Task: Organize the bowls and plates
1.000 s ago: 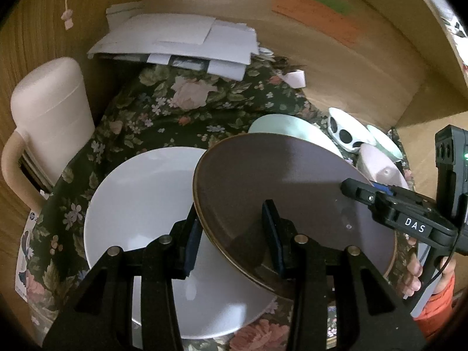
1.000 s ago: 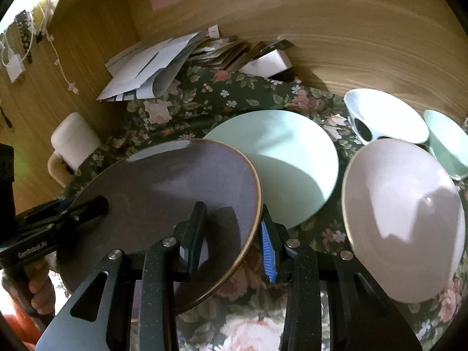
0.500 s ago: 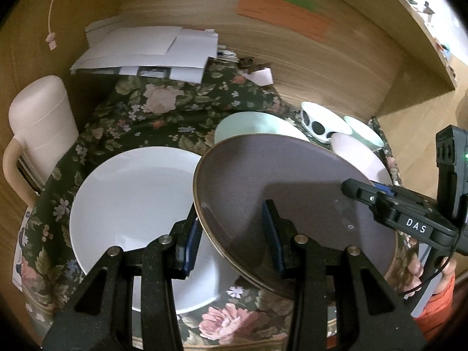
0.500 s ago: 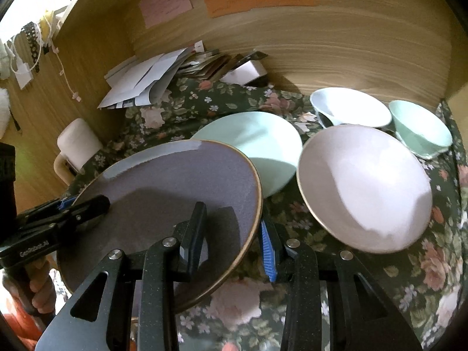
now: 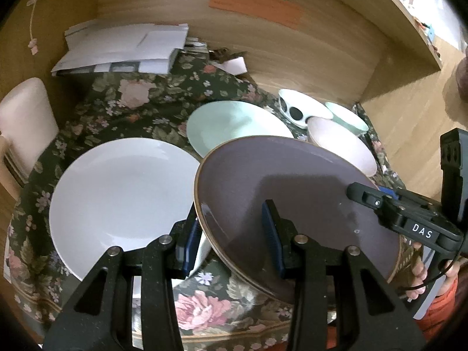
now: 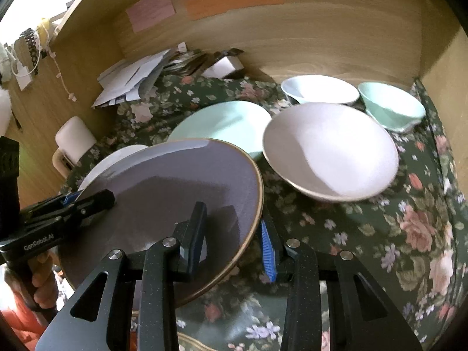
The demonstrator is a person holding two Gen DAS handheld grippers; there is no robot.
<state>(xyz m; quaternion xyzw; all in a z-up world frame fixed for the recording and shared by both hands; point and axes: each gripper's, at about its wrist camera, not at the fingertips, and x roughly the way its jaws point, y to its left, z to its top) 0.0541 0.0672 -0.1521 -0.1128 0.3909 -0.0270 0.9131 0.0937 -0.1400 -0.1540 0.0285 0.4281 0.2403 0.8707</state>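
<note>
A grey-purple plate [image 5: 295, 204] with a brown rim is held in the air above the flowered cloth, tilted. My left gripper [image 5: 231, 237] is shut on its left rim. My right gripper [image 6: 234, 237] is shut on its right rim [image 6: 257, 193]; it also shows at the right of the left wrist view [image 5: 377, 201]. A white plate [image 5: 122, 201] lies on the cloth at the left, a mint plate [image 5: 234, 125] behind. A pale pink bowl [image 6: 330, 149], a white bowl [image 6: 318, 89] and a mint bowl [image 6: 392, 105] stand at the right.
The flowered cloth [image 6: 380, 234] covers the desk top. Loose papers [image 5: 122, 49] pile at the back left. A cream chair back [image 5: 23, 117] stands at the left edge. Wooden walls [image 6: 321, 38] close in the back and the right side.
Both grippers have lifted the grey-purple plate and drawn it back towards the front edge. The white plate under it shows more fully. The bowls and the mint plate have not moved.
</note>
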